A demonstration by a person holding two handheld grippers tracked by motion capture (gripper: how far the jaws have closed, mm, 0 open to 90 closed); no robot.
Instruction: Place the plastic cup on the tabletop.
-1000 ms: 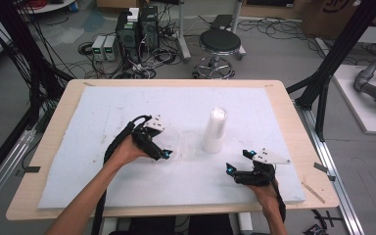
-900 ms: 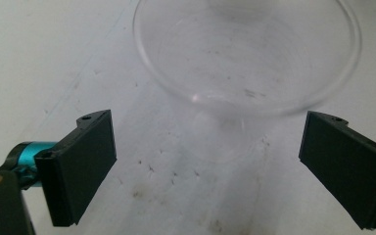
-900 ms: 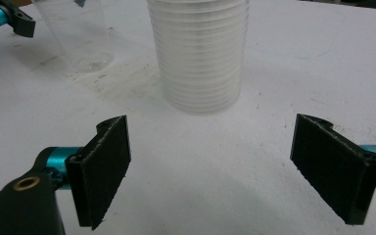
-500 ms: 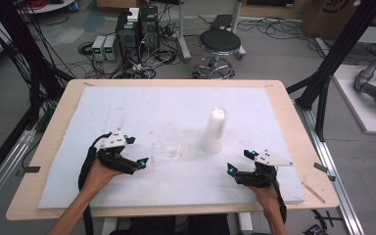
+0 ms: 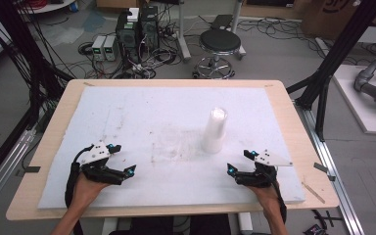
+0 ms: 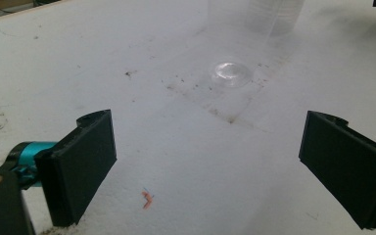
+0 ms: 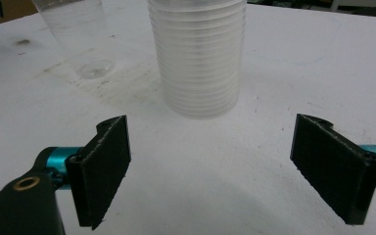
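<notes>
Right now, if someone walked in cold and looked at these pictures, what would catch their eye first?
Probably the stack of clear plastic cups standing upright right of centre on the white foam mat. A single clear cup stands apart from it. Then the left gripper and right gripper, both open and empty, at the mat's near edge.

A wooden desk (image 5: 293, 122) carries a large white foam sheet (image 5: 142, 117) that covers nearly all of its top, leaving a bare wood rim. The sheet is scuffed and speckled with dark marks near its middle. On it stand a stack of clear plastic cups (image 5: 214, 130) and, just beside, a single clear cup (image 7: 81, 36).
</notes>
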